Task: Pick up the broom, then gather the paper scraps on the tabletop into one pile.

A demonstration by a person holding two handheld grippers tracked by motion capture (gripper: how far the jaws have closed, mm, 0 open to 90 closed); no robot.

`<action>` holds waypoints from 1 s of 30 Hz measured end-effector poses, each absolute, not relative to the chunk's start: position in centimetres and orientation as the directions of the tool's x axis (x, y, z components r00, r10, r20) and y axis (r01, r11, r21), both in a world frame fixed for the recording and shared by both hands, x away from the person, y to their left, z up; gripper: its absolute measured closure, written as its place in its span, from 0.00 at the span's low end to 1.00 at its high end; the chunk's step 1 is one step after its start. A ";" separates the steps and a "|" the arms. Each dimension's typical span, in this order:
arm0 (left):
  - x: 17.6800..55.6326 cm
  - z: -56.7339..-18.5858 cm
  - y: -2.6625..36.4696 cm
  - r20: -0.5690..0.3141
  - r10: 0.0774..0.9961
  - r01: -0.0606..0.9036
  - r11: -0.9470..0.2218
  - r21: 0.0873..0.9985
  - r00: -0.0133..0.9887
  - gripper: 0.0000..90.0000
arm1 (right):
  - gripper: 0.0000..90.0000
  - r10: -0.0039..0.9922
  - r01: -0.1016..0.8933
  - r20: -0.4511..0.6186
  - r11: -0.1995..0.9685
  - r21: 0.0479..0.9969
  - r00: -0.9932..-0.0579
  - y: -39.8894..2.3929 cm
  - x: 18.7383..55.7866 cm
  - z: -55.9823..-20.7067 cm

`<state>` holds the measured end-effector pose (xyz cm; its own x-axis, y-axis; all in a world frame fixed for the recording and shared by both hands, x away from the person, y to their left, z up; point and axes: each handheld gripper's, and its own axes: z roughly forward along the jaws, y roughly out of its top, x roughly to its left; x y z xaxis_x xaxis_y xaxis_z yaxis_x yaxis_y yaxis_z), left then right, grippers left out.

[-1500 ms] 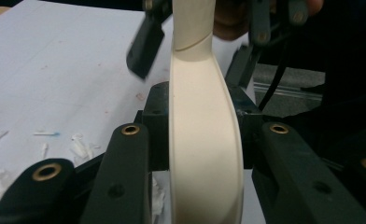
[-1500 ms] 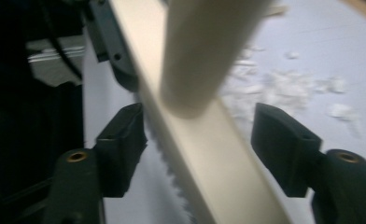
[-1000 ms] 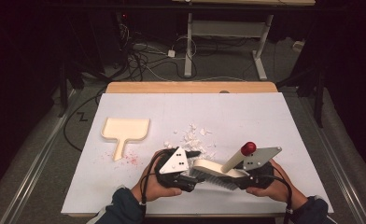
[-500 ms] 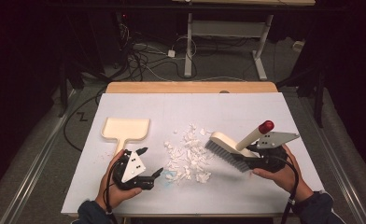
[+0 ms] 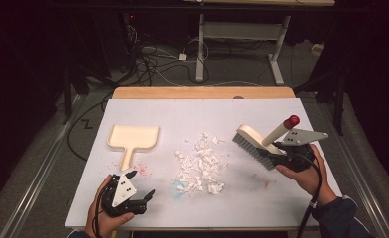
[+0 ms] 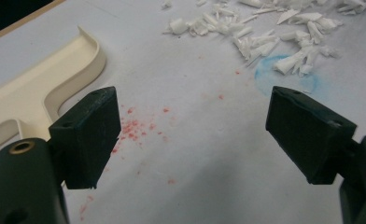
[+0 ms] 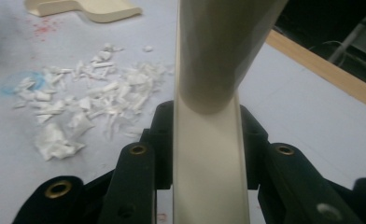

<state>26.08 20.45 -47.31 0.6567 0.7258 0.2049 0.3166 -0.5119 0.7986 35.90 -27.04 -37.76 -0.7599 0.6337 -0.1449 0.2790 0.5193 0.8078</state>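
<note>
It looked like a lab or test room — a white-topped table stood on a grey floor, loose cables trailed on the far side, and a bare metal desk frame waited in the dark beyond.

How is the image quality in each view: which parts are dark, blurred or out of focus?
High view: the white table is evenly lit, the floor behind very dark. Left gripper view: paper scraps fairly sharp, near pads soft, faint shadow between them. Right gripper view: the brush handle, very close, is blurred and shaded on top.
</note>
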 end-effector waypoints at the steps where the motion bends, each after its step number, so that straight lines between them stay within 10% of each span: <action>1: 26.1 -47.3 20.4 0.208 0.726 0.316 -0.514 0.797 0.656 0.18 | 0.76 0.637 0.280 -0.149 0.522 0.806 -0.756 -27.1 36.1 -37.8; 30: 26.8 -47.5 20.7 0.169 0.721 0.337 -0.501 0.797 0.672 0.20 | 0.76 0.640 0.296 -0.423 0.716 0.632 -0.642 -19.8 46.3 -41.0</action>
